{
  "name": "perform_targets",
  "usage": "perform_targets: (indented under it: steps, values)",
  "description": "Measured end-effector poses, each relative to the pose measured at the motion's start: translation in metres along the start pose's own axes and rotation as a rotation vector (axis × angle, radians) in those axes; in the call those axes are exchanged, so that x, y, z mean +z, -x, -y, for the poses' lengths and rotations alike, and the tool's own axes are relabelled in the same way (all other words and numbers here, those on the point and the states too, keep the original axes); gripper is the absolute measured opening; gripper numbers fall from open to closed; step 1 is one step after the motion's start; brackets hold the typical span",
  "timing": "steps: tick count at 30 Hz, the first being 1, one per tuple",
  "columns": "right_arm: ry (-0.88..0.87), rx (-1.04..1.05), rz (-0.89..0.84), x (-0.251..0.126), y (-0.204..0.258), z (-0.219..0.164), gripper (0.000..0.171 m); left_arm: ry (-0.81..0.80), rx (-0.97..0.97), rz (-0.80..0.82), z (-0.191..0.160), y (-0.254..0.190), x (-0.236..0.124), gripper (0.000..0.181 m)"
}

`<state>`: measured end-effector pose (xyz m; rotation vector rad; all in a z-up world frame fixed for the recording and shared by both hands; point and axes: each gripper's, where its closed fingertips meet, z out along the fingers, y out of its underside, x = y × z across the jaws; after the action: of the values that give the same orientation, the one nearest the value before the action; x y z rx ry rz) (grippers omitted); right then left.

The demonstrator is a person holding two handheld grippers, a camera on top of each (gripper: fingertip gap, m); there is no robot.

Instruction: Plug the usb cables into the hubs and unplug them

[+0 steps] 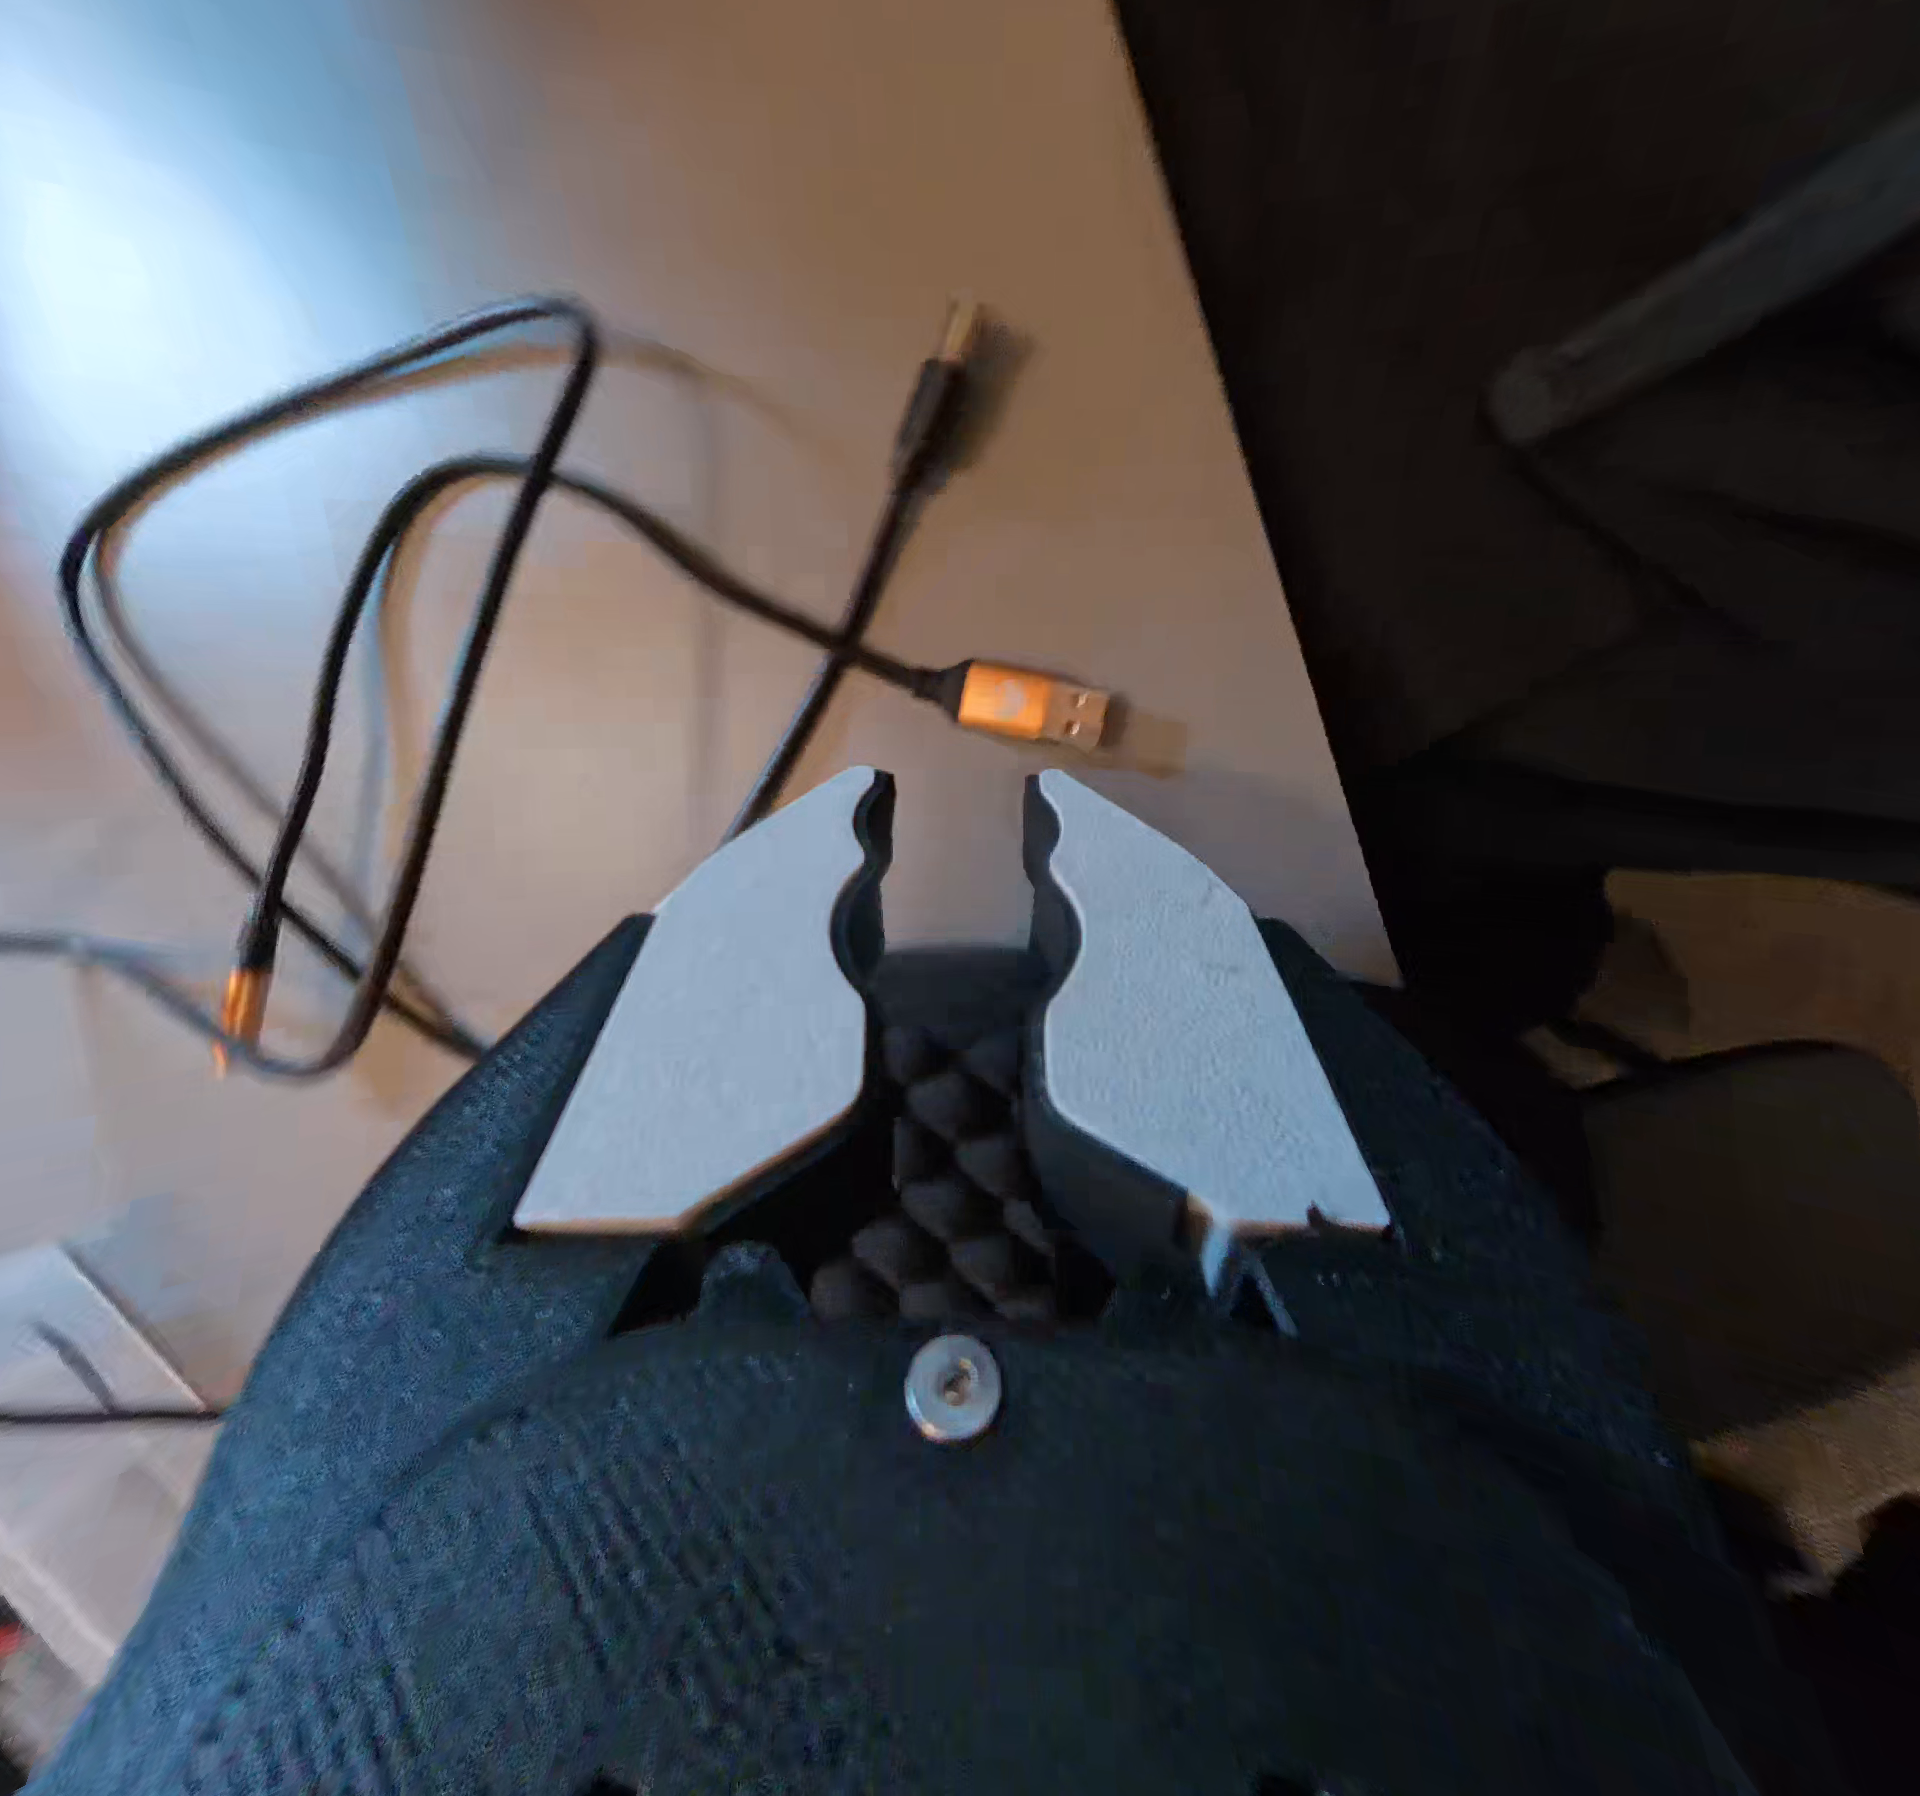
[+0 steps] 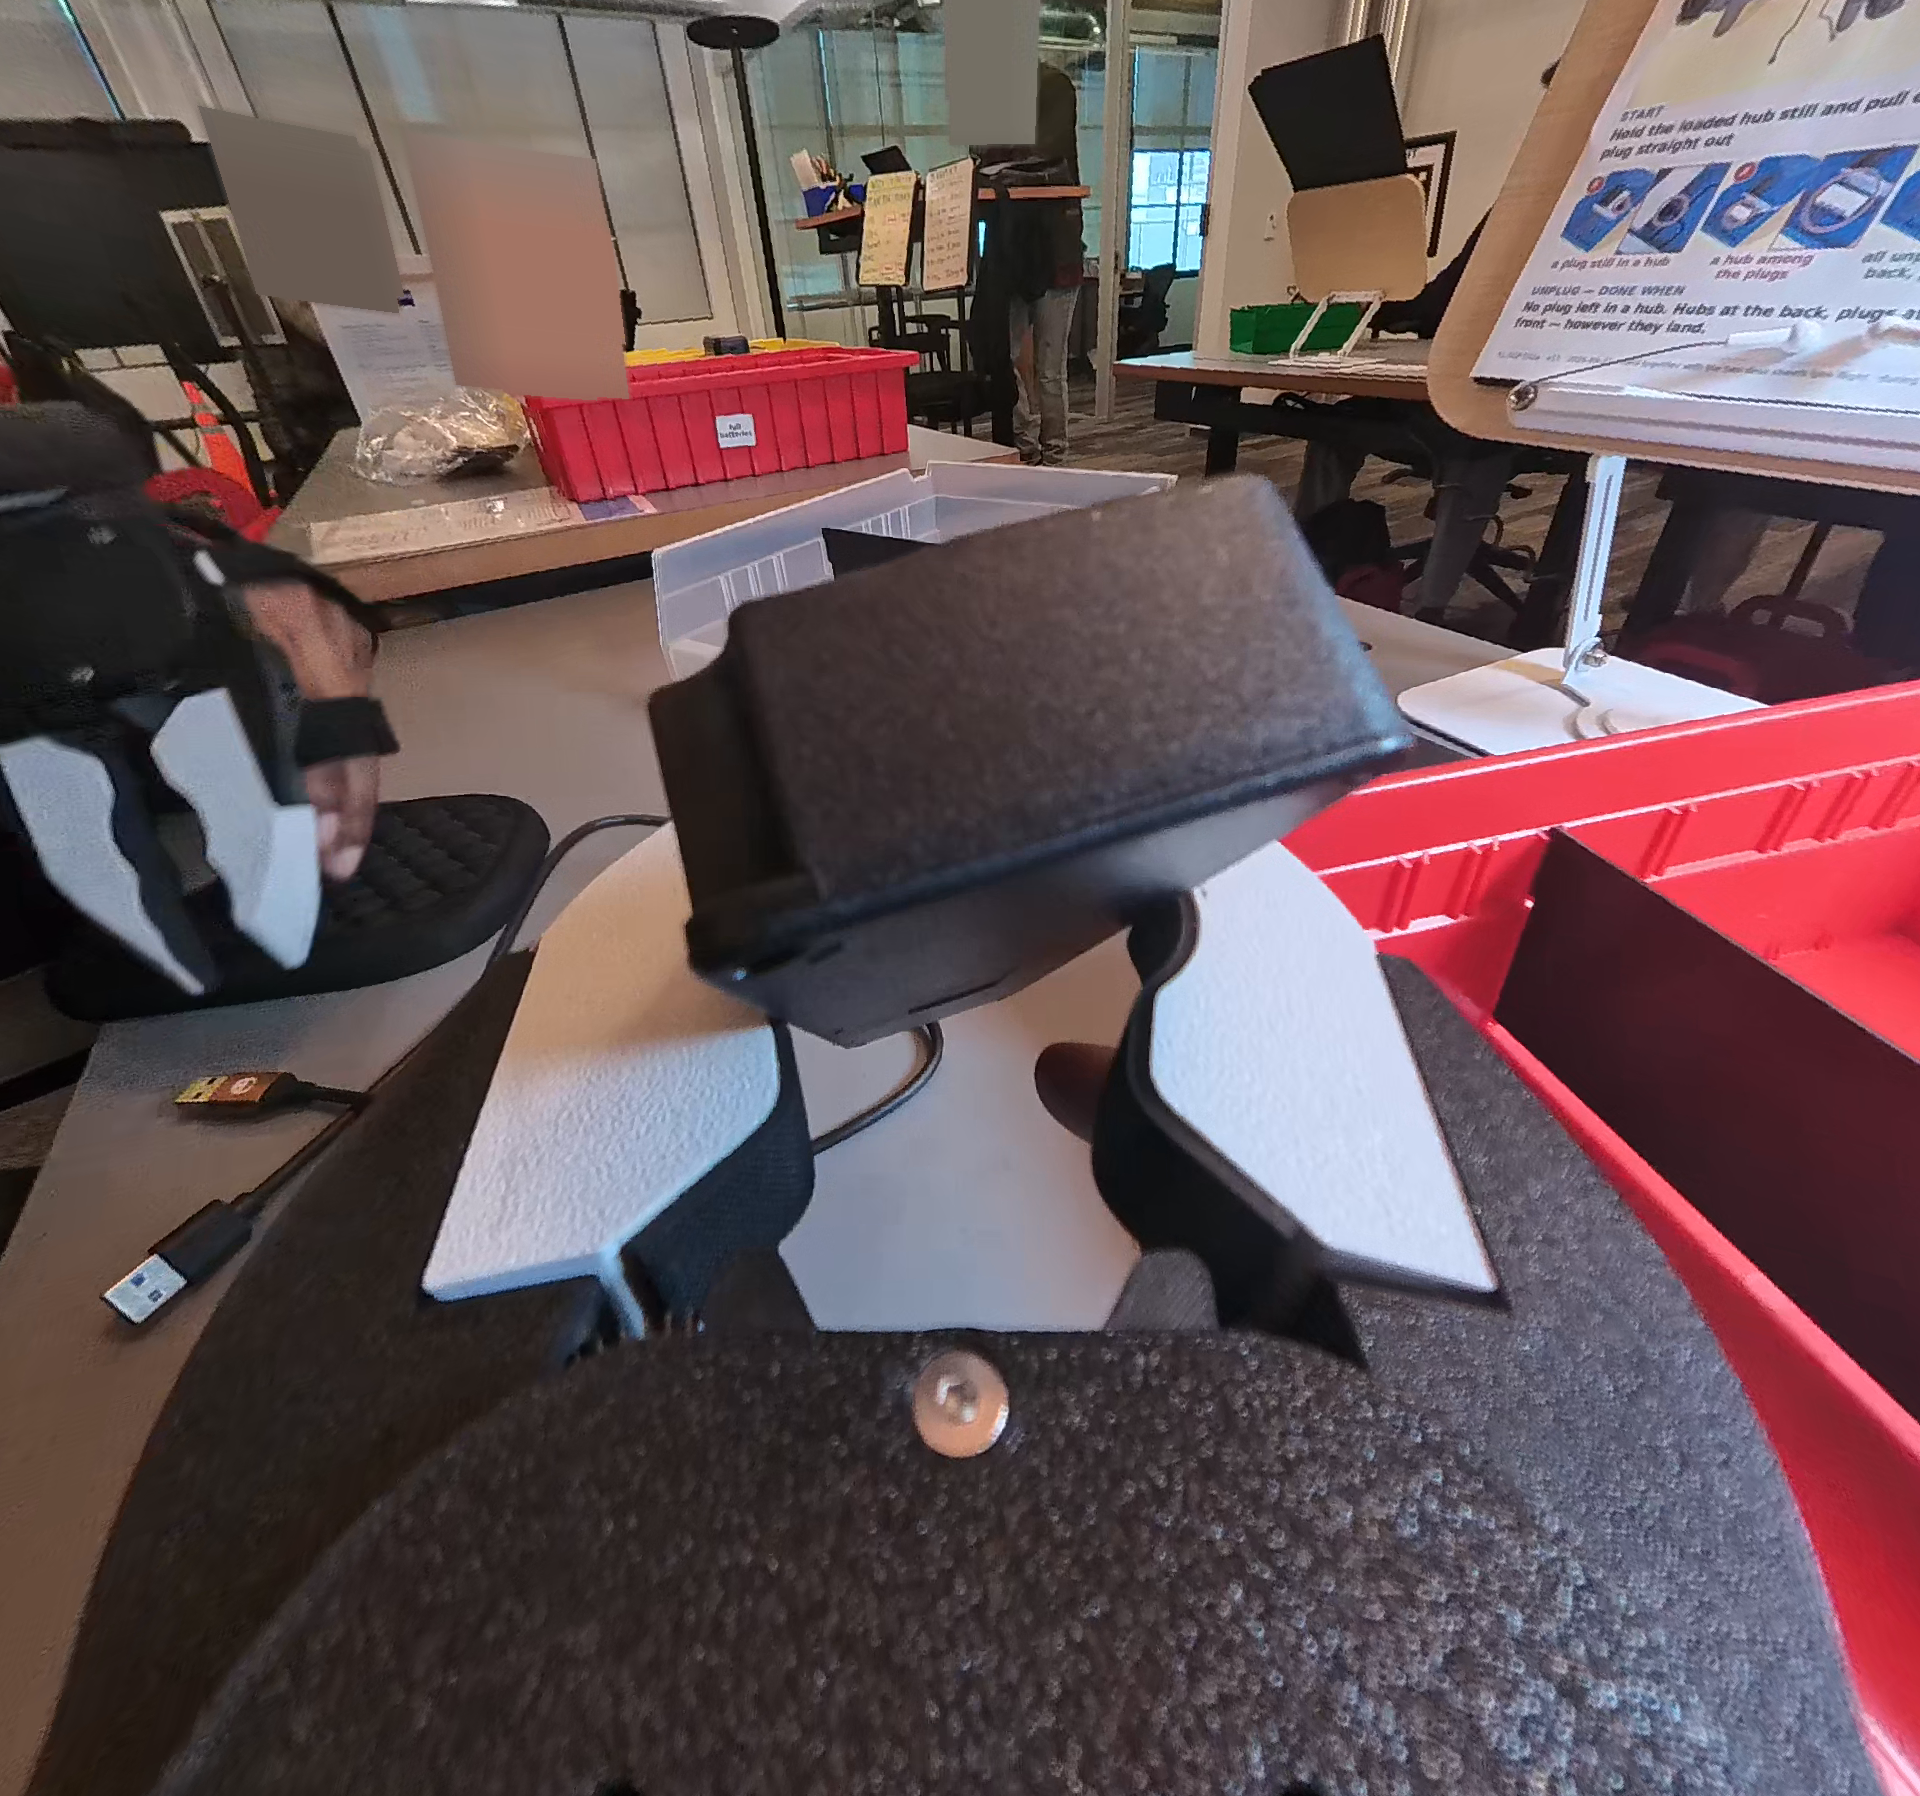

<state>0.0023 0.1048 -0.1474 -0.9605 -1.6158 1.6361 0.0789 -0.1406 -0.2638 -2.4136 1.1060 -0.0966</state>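
In the left wrist view my left gripper (image 1: 958, 790) is open and empty, hovering just short of an orange USB plug (image 1: 1034, 704) on a black cable (image 1: 436, 603) that loops over the table. A second plug (image 1: 940, 375) lies farther off. In the right wrist view my right gripper (image 2: 961, 1008) is shut on a black hub (image 2: 1013, 738) and holds it tilted above the table. The left gripper (image 2: 197, 873) shows at the left of that view, above the orange plug (image 2: 234, 1094). A black plug with a blue tip (image 2: 177, 1263) lies nearer.
A red bin (image 2: 1662, 863) with a black divider stands close on the right. A clear plastic tray (image 2: 914, 520) lies behind the hub. An instruction board on a white stand (image 2: 1714, 188) is at the back right. The table edge (image 1: 1247, 458) runs by the plugs.
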Motion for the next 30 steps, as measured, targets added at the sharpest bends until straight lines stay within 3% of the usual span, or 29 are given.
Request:
perform_targets:
  steps: [6, 12, 16, 18, 21, 25, 28, 30]
  values:
    - [0.022, 0.001, 0.005, 0.004, 0.002, -0.007, 0.068, 0.125, 0.387, -0.029, -0.001, -0.001, 0.029, 0.03]
    - [0.034, 0.008, 0.003, 0.006, 0.0, -0.011, 0.068, 0.29, 0.777, -0.13, -0.002, 0.008, 0.034, 0.038]
    - [0.039, 0.005, 0.003, 0.006, 0.0, -0.012, 0.068, 0.323, 0.903, -0.238, -0.005, 0.006, 0.038, 0.035]
    - [0.04, 0.002, 0.007, 0.005, 0.0, -0.012, 0.068, 0.303, 0.907, -0.277, -0.004, 0.003, 0.038, 0.024]
    - [0.04, -0.012, 0.021, 0.004, 0.004, -0.011, 0.068, 0.239, 0.753, -0.322, 0.002, -0.002, 0.041, 0.016]
    - [0.028, -0.02, 0.038, 0.003, 0.008, -0.007, 0.068, -0.004, 0.186, -0.352, 0.034, 0.006, 0.036, 0.014]
    - [0.008, -0.023, 0.044, 0.0, 0.009, -0.001, 0.068, -0.258, -0.14, -0.297, 0.065, 0.036, 0.001, 0.013]
    - [0.0, -0.027, 0.044, -0.002, 0.008, 0.001, 0.068, -0.37, -0.26, -0.224, 0.074, 0.056, -0.032, 0.013]
